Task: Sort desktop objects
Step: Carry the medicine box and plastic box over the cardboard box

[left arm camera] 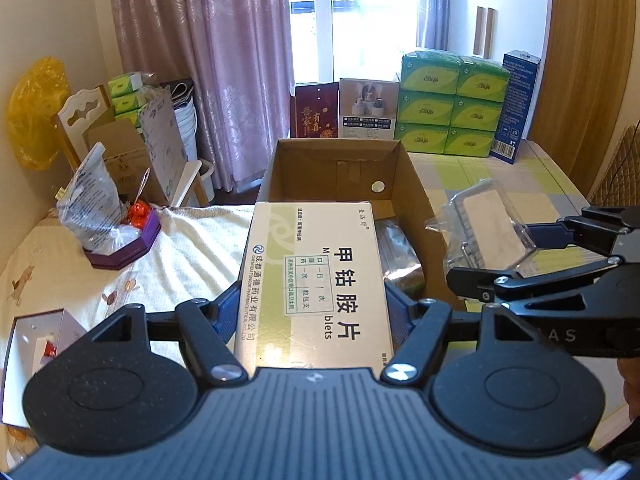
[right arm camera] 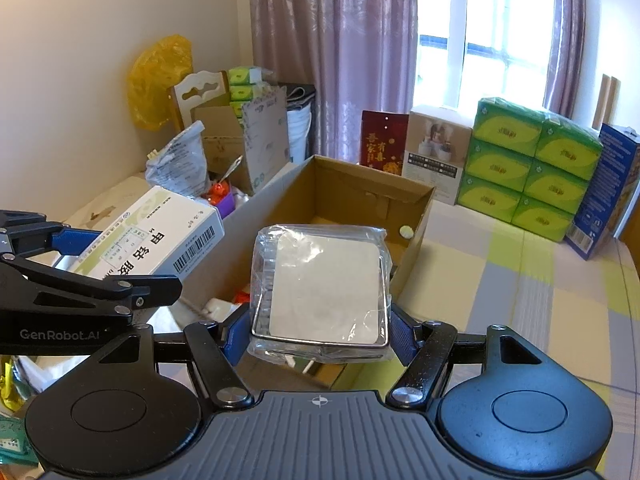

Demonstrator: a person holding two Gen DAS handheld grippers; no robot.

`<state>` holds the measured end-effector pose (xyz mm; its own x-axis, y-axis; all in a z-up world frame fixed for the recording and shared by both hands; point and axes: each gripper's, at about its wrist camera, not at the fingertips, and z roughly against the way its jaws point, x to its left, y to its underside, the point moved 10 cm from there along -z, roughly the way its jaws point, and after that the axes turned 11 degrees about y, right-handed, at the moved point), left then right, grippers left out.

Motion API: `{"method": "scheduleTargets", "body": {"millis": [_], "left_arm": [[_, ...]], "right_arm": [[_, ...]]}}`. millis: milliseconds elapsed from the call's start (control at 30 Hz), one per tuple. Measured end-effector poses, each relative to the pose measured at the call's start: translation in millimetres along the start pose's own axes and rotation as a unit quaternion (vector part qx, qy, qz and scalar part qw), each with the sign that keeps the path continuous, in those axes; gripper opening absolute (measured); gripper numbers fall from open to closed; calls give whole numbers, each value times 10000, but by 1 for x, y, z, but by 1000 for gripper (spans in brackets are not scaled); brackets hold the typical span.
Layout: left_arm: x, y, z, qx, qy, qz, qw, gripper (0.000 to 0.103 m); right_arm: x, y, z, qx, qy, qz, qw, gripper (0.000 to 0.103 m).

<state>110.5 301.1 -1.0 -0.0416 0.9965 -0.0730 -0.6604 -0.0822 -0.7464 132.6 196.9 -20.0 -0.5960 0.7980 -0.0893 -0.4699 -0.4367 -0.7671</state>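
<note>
Grippers both loaded: left gripper (left arm camera: 310, 304) clamps white rectangular medicine carton (left arm camera: 316, 280); right gripper (right arm camera: 320, 328) clamps plastic-wrapped white square pad (right arm camera: 324, 284). Both hang over open brown cardboard box (left arm camera: 404, 172), near rim; far interior clear.

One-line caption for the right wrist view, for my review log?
Right gripper holds a plastic-wrapped square item over the open cardboard box; left gripper holds a medicine box alongside.

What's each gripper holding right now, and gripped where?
Left gripper: medicine box, clamped across its long sides near the close end. Right gripper: plastic-wrapped square item, clamped on opposite side edges.
</note>
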Motion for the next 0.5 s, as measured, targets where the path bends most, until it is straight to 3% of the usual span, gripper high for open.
{"method": "scheduleTargets", "body": {"millis": [500], "left_arm": [[26, -13, -37, 220, -25, -34, 9997, 67]], "right_arm": [[-6, -11, -41, 152, 82, 110, 9998, 66]]}}
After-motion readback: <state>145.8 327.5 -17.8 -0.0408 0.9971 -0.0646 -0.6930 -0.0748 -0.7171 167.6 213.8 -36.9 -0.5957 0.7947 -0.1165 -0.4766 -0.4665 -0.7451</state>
